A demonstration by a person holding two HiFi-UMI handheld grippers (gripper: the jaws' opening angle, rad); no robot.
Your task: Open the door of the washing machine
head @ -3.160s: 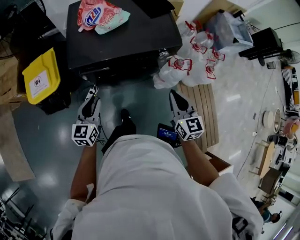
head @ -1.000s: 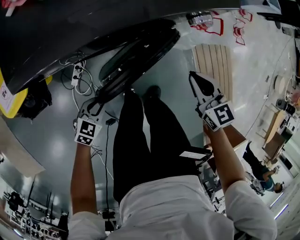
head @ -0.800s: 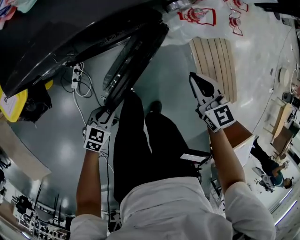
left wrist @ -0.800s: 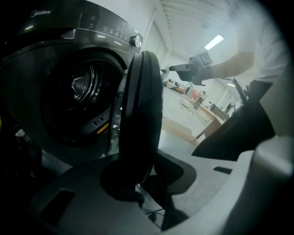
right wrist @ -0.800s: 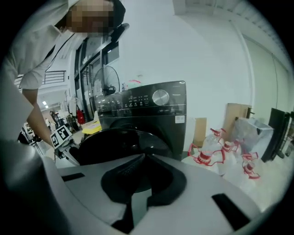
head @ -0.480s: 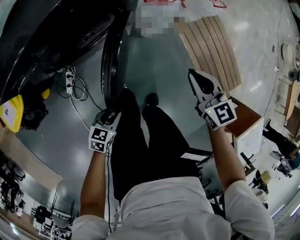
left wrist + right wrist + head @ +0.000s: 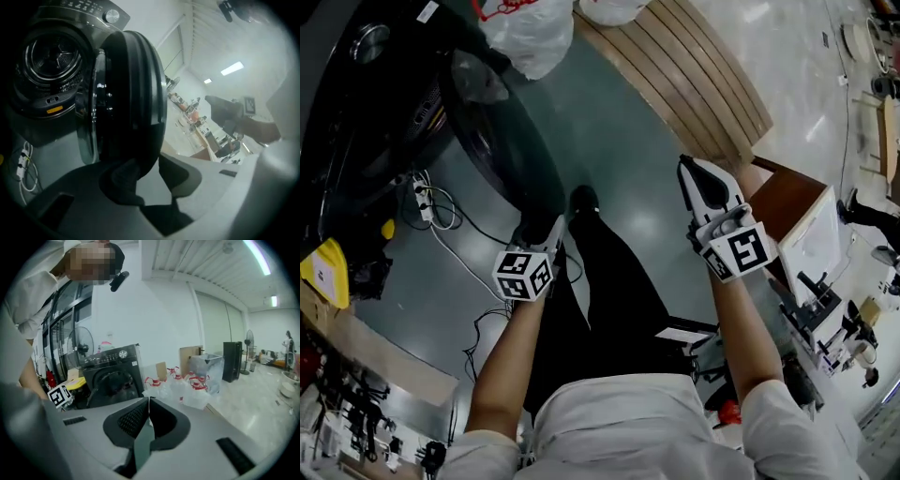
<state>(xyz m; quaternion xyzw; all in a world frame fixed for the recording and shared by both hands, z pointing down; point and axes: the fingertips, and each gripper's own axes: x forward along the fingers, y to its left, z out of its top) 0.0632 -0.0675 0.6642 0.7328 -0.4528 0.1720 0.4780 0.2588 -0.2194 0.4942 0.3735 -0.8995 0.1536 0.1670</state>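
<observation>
The dark washing machine (image 7: pixel 366 112) stands at the upper left of the head view, its round door (image 7: pixel 511 159) swung wide open. In the left gripper view the bare drum (image 7: pixel 54 51) shows beside the open door (image 7: pixel 131 89). My left gripper (image 7: pixel 539 230) is at the door's lower edge. Its jaws (image 7: pixel 147 161) have just been opening; the door's rim sits by the left finger (image 7: pixel 124 176) with a gap to the other, so nothing is gripped. My right gripper (image 7: pixel 689 173) hovers apart at the right, shut and empty (image 7: pixel 149 401).
Water jugs with red handles (image 7: pixel 180 383) and white bags (image 7: pixel 525 33) lie right of the machine. A wooden slatted pallet (image 7: pixel 694 84), a brown cabinet (image 7: pixel 787 202), a power strip with cables (image 7: pixel 417 192) and a yellow bin (image 7: pixel 323 272) surround me. My own legs (image 7: pixel 609 281) stand between the grippers.
The door has swung from ajar to wide open with my left gripper at its edge. The head view has turned, so the machine now lies further left. The right gripper stays shut.
</observation>
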